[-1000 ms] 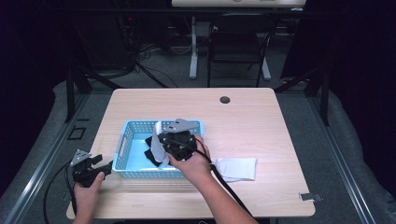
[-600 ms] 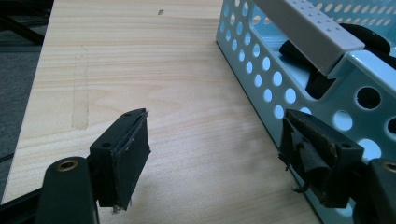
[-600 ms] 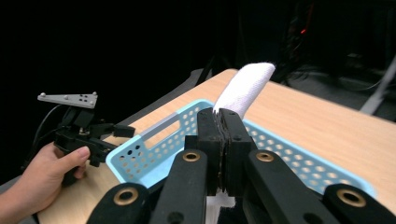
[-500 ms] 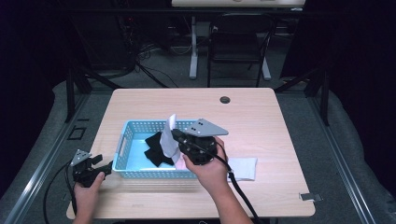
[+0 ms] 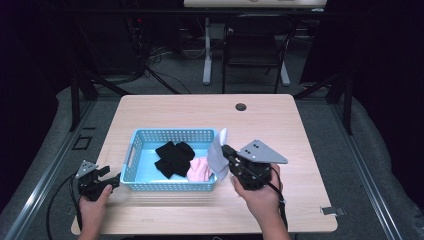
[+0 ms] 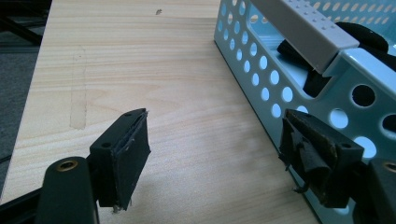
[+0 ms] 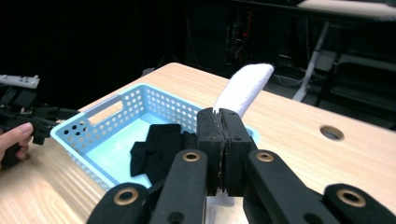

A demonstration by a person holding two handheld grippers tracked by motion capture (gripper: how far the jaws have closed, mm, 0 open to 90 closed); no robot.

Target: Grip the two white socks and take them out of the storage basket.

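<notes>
Room dark; walls lost in black on both sides. Light falls mainly on the table [image 5: 280,125], pale wood grain, rounded corners, with a round cable hole [image 5: 241,107] near its far edge. Grey carpeted floor [image 5: 320,125] around it. Beyond the table, a black chair [image 5: 257,50] and a white desk leg [image 5: 207,52]; tangled cables [image 5: 155,62] on the floor. Scrap of tape [image 5: 327,210] at the table's near right corner.

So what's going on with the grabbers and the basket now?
Left gripper open beside blue basket. Right gripper shut on white sock at basket's right end. Black and pink clothes inside.
</notes>
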